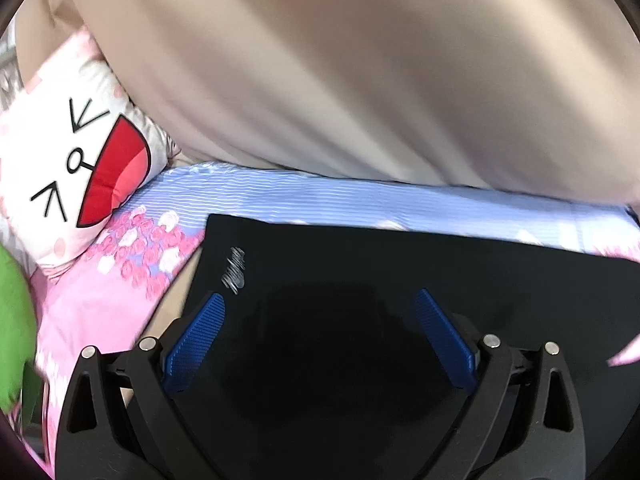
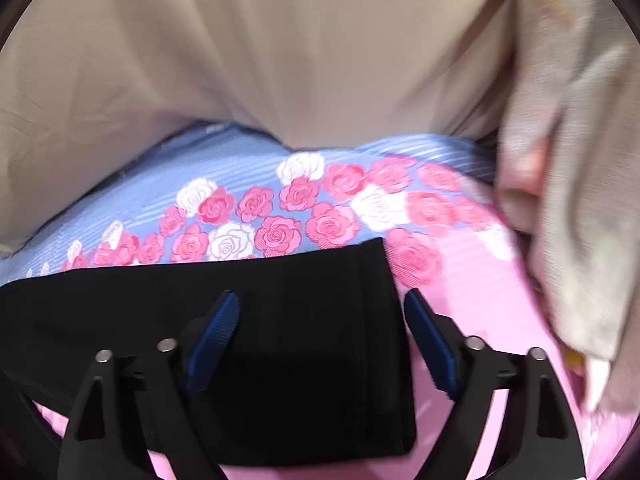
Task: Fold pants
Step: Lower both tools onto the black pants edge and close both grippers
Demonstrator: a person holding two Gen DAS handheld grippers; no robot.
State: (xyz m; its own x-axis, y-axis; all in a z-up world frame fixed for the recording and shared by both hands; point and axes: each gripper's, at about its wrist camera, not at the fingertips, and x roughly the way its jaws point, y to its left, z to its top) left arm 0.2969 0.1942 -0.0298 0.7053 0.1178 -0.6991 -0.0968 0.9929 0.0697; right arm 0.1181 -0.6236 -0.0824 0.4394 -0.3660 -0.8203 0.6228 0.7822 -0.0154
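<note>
The black pants (image 1: 400, 280) lie flat and folded on the bed, with a small silver logo near their left end. My left gripper (image 1: 320, 300) is open and empty just above them, its blue pads (image 1: 200, 336) spread wide. In the right wrist view the right end of the pants (image 2: 300, 320) lies under my right gripper (image 2: 320, 300). That gripper is open and empty, one finger over the cloth and the other over the pink sheet beside the pants' right edge.
The bedsheet (image 2: 280, 208) is blue and pink with roses. A beige curtain or cloth (image 1: 340, 60) hangs behind the bed. A white cushion with a cartoon face (image 1: 80, 168) and something green (image 1: 12, 328) lie at the left. A grey blanket (image 2: 580, 180) lies at the right.
</note>
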